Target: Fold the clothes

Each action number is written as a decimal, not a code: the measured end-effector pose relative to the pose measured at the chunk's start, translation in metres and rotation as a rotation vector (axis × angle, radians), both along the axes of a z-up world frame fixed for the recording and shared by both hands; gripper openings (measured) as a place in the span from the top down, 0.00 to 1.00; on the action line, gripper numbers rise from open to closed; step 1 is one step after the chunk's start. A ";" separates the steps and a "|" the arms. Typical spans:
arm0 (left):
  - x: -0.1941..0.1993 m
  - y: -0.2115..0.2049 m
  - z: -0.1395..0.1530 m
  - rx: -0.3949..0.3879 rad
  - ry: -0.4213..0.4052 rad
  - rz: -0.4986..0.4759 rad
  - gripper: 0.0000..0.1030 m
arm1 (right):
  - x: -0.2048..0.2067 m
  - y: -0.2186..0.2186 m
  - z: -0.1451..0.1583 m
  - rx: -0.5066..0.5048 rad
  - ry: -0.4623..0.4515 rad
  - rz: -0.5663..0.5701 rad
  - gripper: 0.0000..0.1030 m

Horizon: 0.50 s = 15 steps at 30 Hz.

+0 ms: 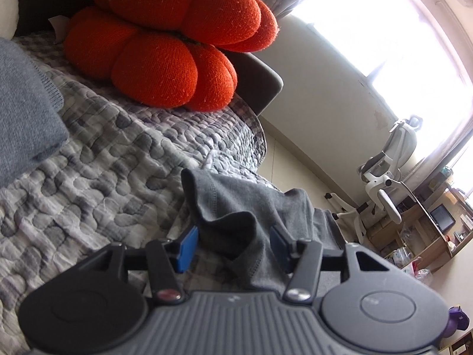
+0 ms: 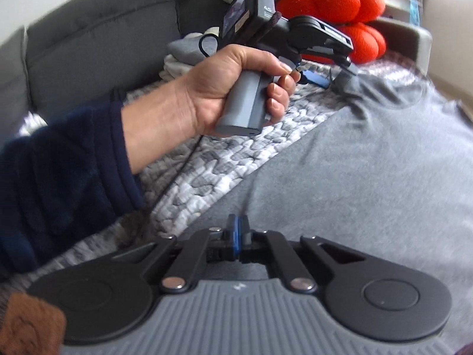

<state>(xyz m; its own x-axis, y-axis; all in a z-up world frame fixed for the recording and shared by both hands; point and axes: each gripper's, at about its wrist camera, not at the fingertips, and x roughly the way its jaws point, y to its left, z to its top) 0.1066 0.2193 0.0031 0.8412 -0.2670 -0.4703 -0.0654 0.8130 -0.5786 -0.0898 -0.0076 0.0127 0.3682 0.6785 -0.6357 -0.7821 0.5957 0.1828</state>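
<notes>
A grey shirt (image 2: 369, 162) lies spread over the quilted cover. In the right wrist view my right gripper (image 2: 236, 230) is shut, its blue pads together right at the shirt's near edge, seemingly pinching the cloth. A hand (image 2: 230, 88) in a dark blue sleeve holds my left gripper (image 2: 331, 77) at the shirt's far end. In the left wrist view my left gripper (image 1: 233, 242) is open; a bunched fold of the grey shirt (image 1: 251, 207) stands up between its blue pads (image 1: 187, 245), which do not press on it.
An orange pumpkin-shaped cushion (image 1: 165, 44) sits at the far end of the grey patterned quilt (image 1: 103, 162). A blue-grey cloth (image 1: 26, 103) lies at the left. A grey sofa back (image 2: 88, 29) stands behind. A white office chair (image 1: 387, 177) is on the floor beyond.
</notes>
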 end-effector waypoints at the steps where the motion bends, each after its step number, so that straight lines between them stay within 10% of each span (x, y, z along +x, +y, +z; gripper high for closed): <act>1: 0.000 0.000 -0.001 0.003 -0.005 0.006 0.49 | 0.000 -0.002 0.000 0.008 0.003 -0.006 1.00; 7: 0.009 -0.012 -0.005 0.108 0.034 0.009 0.77 | 0.001 -0.010 0.000 0.040 0.030 -0.018 0.98; 15: 0.006 0.003 -0.013 0.080 0.040 0.022 0.90 | 0.020 -0.048 0.008 0.103 -0.007 -0.183 0.90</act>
